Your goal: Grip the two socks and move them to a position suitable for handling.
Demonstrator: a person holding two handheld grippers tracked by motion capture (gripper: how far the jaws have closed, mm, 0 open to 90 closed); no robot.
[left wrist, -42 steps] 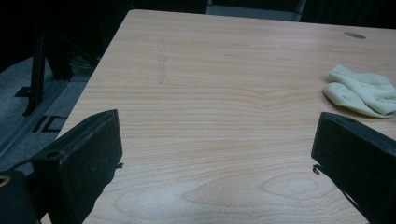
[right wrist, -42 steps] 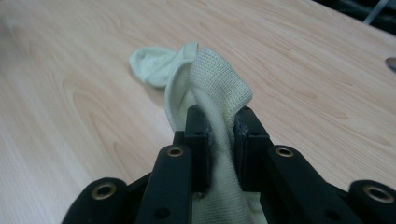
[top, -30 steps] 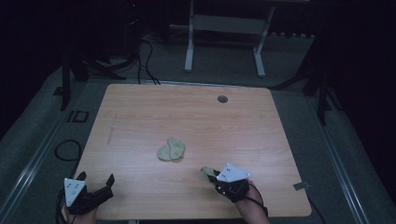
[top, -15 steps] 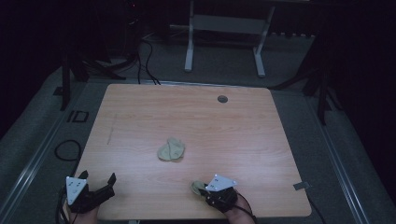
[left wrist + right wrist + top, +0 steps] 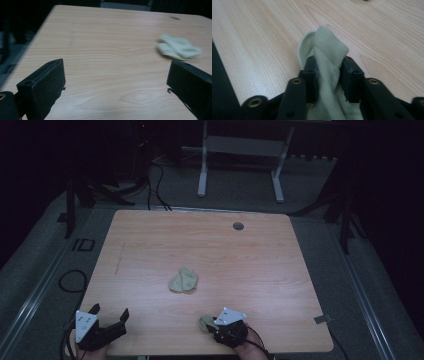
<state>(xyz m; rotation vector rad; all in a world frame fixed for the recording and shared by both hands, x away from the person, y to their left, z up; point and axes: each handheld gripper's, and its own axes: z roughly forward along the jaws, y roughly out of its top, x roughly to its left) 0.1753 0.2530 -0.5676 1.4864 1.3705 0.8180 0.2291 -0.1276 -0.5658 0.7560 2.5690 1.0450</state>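
Observation:
A pale green sock (image 5: 329,47) is pinched between the jaws of my right gripper (image 5: 328,66), its ribbed cuff folded over above the fingertips. In the high view that right gripper (image 5: 210,325) sits low at the table's front edge, right of centre, shut on the sock (image 5: 205,322). A second crumpled pale sock (image 5: 183,281) lies at the middle of the wooden table (image 5: 150,240), apart from both grippers. My left gripper (image 5: 109,314) rests at the front left corner, open with nothing between its jaws. In the left gripper view (image 5: 116,72) the crumpled sock (image 5: 178,47) lies ahead to the right.
A small round grommet hole (image 5: 238,226) marks the table's far side. Beyond the table stands a white desk frame (image 5: 240,165) on grey carpet. Cables (image 5: 72,281) loop on the floor at the left. The surroundings are dark.
My right gripper has moved left and back toward the front edge, carrying the sock. The left gripper has barely shifted.

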